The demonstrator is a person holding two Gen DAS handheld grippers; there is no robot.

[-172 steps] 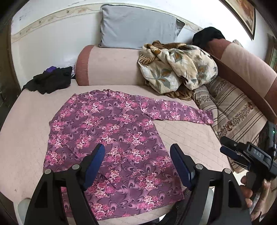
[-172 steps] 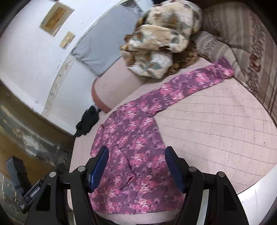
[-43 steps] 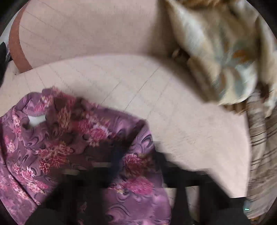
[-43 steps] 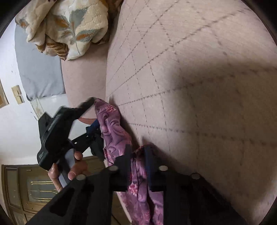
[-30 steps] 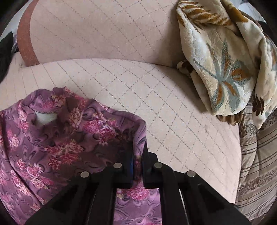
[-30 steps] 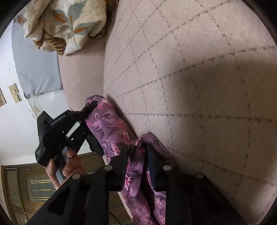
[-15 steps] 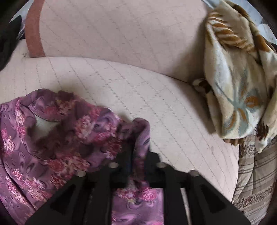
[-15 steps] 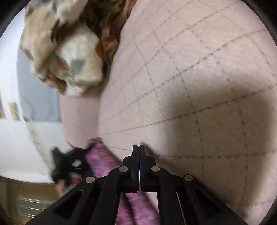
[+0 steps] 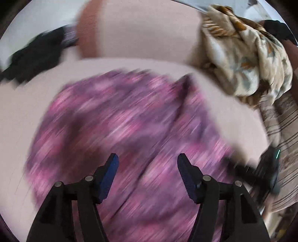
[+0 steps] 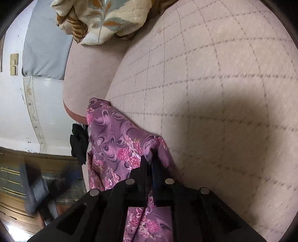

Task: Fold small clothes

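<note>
A purple floral top (image 9: 130,119) lies on the quilted pink sofa seat (image 9: 232,115), blurred by motion in the left wrist view. My left gripper (image 9: 147,165) hovers above it with its jaws opening and nothing between its blue pads (image 9: 110,171). The right gripper shows as a dark blur (image 9: 260,173) at the right of that view. In the right wrist view my right gripper (image 10: 149,160) is shut on a fold of the purple top (image 10: 115,137), which bunches up around its fingers. The blurred left gripper (image 10: 37,186) is at the lower left there.
A cream floral blanket (image 9: 247,55) is heaped at the back right, also seen as a blanket (image 10: 104,16) in the right wrist view. A black garment (image 9: 33,55) lies at the back left. A grey pillow (image 10: 44,48) leans on the wall. Striped cushions (image 9: 285,134) line the right.
My left gripper let go of the purple top, opened and pulled back and up, showing the whole garment. My right gripper has a fold of the top in its shut jaws.
</note>
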